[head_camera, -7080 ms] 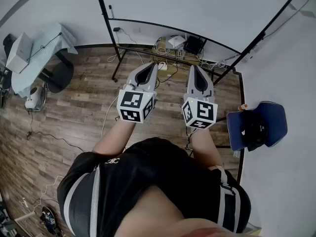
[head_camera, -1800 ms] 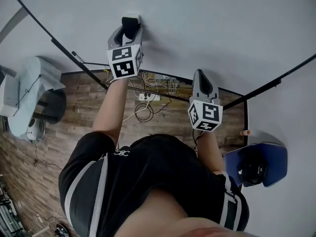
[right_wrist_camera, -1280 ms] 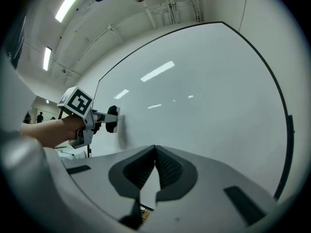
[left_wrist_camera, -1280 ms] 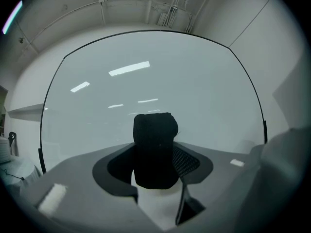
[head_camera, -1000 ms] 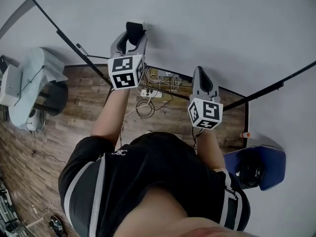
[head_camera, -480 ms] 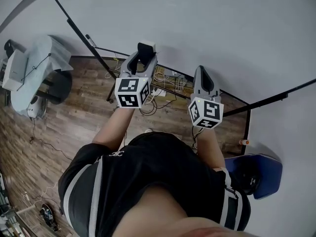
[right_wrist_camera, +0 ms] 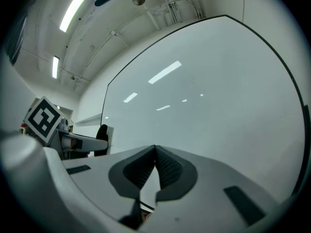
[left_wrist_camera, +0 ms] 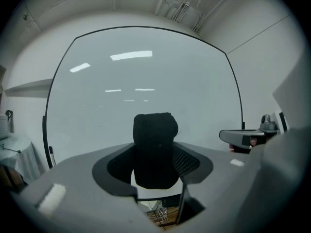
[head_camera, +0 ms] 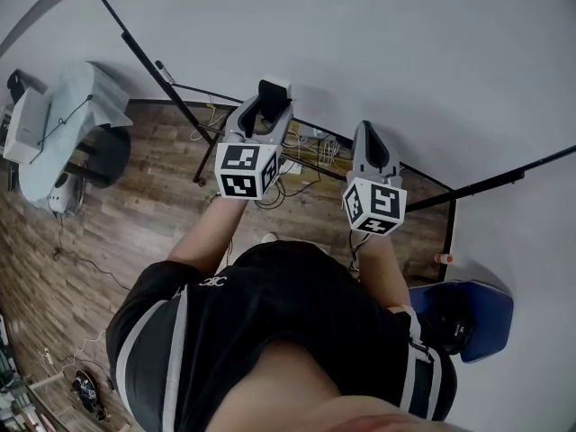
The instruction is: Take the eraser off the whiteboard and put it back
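The eraser (head_camera: 270,94), a black felt block with a white back, stands upright between the jaws of my left gripper (head_camera: 273,99), which is shut on it. In the left gripper view the eraser (left_wrist_camera: 155,149) fills the gap between the jaws of the left gripper (left_wrist_camera: 155,165), with the whiteboard (left_wrist_camera: 146,72) right ahead. My right gripper (head_camera: 369,133) is level beside it, a little lower in the head view, shut and empty; its pads (right_wrist_camera: 163,166) meet in the right gripper view. Both point at the whiteboard (head_camera: 378,43).
The whiteboard's black frame and stand legs (head_camera: 180,106) run down to the wood floor. Loose cables (head_camera: 301,151) lie under the board. A cloth-covered table (head_camera: 63,120) is at the left, a blue chair (head_camera: 477,318) at the lower right.
My left gripper has come down and away from the spot high on the board, carrying the eraser, and now sits beside the right gripper. The right gripper has stayed put.
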`<state>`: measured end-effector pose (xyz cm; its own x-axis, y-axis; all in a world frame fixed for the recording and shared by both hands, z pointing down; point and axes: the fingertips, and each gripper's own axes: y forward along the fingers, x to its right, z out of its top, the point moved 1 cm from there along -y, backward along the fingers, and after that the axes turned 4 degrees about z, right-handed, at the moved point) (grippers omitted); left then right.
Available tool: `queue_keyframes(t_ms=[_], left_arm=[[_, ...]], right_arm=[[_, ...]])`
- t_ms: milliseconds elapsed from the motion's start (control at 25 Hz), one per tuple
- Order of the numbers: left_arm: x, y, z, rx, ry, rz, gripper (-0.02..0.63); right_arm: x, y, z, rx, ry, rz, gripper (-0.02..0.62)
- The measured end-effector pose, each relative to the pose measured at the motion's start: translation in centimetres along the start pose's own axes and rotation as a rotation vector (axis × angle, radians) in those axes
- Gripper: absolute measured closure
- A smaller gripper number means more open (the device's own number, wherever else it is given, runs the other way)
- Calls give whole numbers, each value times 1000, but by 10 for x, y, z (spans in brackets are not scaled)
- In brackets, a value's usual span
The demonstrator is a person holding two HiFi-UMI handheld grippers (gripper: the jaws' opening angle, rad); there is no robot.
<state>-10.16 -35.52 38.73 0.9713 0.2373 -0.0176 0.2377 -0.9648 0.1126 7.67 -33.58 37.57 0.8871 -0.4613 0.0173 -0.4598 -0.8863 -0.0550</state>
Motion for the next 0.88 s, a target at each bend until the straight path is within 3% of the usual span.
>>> queue_keyframes(t_ms=[400,880], left_arm=[[24,15,36,55,47,-66,374],[113,54,91,119,112,-233,374]], right_arm=[[13,-17,-3,-12,-7,-55,591],[46,-52,-1,-10,-13,-173,591]])
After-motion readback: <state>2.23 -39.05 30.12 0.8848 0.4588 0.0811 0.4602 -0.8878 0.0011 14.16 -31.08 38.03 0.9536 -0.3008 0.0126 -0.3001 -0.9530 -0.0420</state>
